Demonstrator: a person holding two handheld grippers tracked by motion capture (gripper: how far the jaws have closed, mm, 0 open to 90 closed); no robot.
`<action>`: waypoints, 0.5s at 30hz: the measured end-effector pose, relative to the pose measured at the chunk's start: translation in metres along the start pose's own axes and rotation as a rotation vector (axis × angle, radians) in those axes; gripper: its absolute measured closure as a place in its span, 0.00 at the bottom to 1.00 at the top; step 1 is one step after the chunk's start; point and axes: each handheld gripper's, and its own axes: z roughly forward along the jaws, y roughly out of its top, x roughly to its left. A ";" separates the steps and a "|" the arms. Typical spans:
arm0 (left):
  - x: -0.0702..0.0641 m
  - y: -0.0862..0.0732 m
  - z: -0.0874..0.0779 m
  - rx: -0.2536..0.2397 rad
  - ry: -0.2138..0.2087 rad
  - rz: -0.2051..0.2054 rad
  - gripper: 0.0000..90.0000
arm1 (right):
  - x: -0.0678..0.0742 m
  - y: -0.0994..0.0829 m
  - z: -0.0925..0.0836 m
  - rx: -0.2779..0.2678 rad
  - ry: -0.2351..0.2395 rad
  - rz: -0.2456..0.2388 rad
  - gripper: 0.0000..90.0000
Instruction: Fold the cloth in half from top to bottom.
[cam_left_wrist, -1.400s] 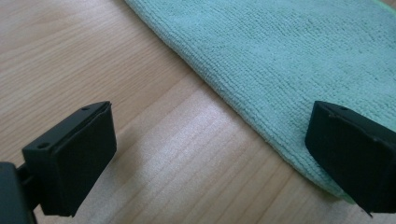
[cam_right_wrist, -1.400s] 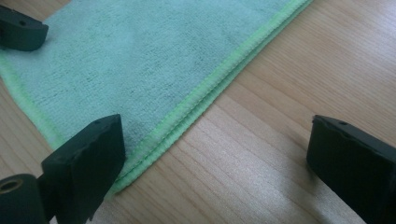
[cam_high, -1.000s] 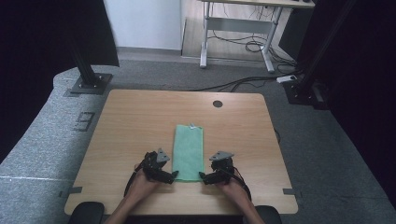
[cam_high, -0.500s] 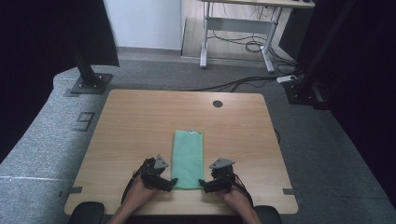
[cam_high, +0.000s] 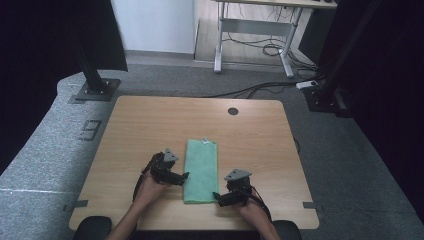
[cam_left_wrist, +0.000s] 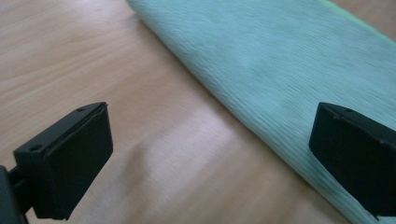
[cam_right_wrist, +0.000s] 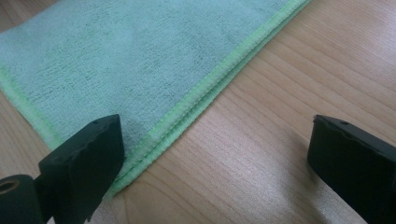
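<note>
A folded green towel (cam_high: 201, 170) lies flat on a wooden table (cam_high: 150, 125), lengthwise from 12 to 6 o'clock, near the table's front edge. In the high view the left gripper (cam_high: 184, 176) sits at the towel's 9 o'clock side, its tips at the long left edge. The right gripper (cam_high: 217, 196) sits near the towel's 5 o'clock corner, tips pointing at the right edge.

In the left gripper view the jaws stand wide apart and hold nothing; the towel's folded edge runs between them, and the right-hand jaw hangs over the cloth. In the right gripper view the jaws are also spread wide and empty, with the towel's stitched light green hem passing beside the left-hand jaw and bare wood under the other.

Whether any jaw touches the cloth or table cannot be told. The person's forearms are cut off at the picture's bottom edge.
</note>
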 end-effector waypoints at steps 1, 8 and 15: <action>0.002 0.001 0.004 0.005 0.002 -0.006 0.00 | 0.000 0.000 0.000 0.000 0.001 0.001 0.04; 0.006 -0.004 0.015 0.021 0.015 -0.015 0.00 | -0.001 0.000 0.000 -0.002 0.004 -0.002 0.03; 0.008 -0.003 0.016 0.035 -0.013 -0.025 0.02 | -0.002 0.001 0.001 0.002 0.016 -0.013 0.03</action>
